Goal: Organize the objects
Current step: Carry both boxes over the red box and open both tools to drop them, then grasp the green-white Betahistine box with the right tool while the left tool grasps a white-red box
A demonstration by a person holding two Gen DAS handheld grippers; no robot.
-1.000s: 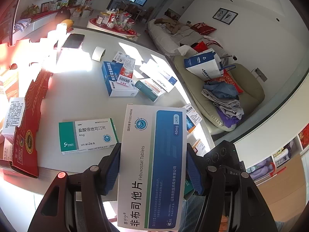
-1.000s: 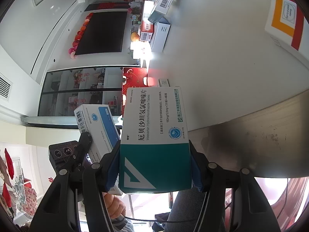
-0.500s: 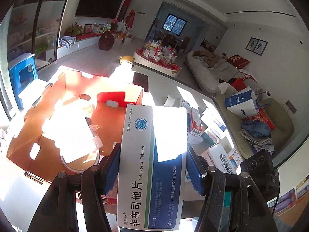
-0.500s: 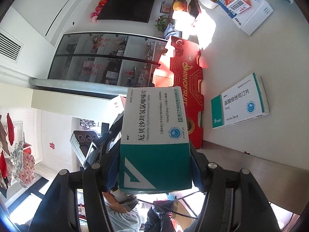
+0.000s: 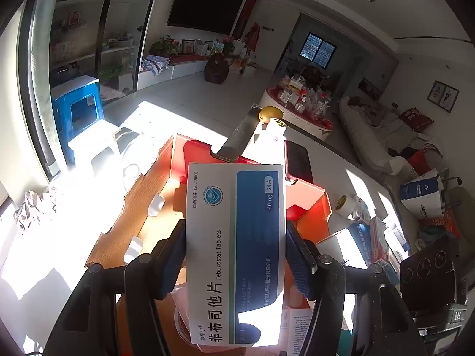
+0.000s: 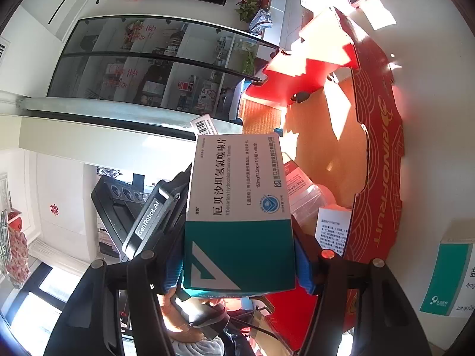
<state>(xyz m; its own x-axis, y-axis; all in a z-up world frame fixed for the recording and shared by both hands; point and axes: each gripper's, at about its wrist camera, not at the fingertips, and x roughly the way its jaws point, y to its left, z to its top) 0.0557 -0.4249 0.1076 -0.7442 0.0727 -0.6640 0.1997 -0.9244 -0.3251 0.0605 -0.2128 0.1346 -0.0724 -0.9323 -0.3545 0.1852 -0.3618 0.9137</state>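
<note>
My left gripper (image 5: 234, 255) is shut on a white-and-blue Febuxostat tablet box (image 5: 234, 222), held in the air over the open red fruit carton (image 5: 142, 207). My right gripper (image 6: 240, 256) has a teal-and-white tablet box (image 6: 237, 184) between its blue pads, which still touch it while the jaws are opening. That box hangs by the carton (image 6: 380, 178) at its near end. The left gripper's body (image 6: 148, 213) shows beside it, with the barcode end of its box (image 6: 204, 124) above.
Inside the carton lie a clear round container (image 6: 308, 198) and a white box (image 6: 332, 228). On the white table: a green-and-white box (image 6: 451, 279), a phone (image 5: 298, 160), a tape roll (image 5: 344, 204) and several medicine boxes (image 5: 371, 231). A blue stool (image 5: 77, 109) stands on the floor.
Both grippers have swung with their boxes from over the table to over the red carton. The carton now fills the middle of both views.
</note>
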